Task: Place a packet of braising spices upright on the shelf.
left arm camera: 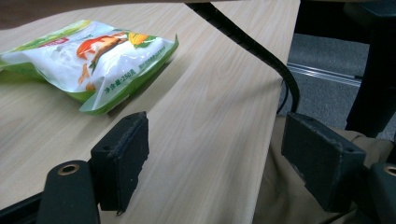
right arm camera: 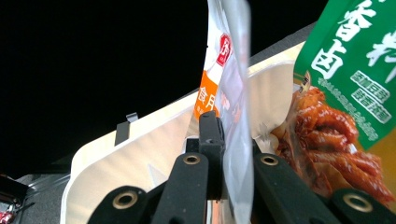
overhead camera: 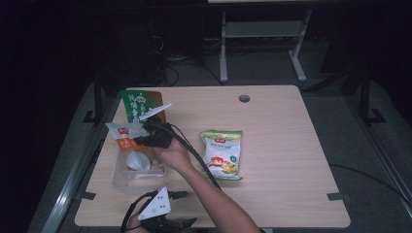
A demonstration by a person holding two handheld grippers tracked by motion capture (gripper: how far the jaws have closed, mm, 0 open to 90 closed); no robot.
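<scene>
My right gripper (overhead camera: 140,138) is held in a hand over the table's left side and is shut on a white and orange packet (overhead camera: 124,133). In the right gripper view, that gripper (right arm camera: 231,140) pinches the thin packet (right arm camera: 223,65) edge-on. The packet hangs above a clear plastic container (overhead camera: 117,178). Just behind it stands a green packet (overhead camera: 140,104) printed with reddish food (right arm camera: 355,70). My left gripper (overhead camera: 187,208) rests near the table's front edge, open (left arm camera: 222,140) with nothing between its fingers.
A white and green snack bag (overhead camera: 222,154) lies flat near the table's middle, and in the left gripper view this bag (left arm camera: 93,60) lies beyond the fingers. A black cable (left arm camera: 252,46) trails off the table edge. The container holds pale items (overhead camera: 137,161).
</scene>
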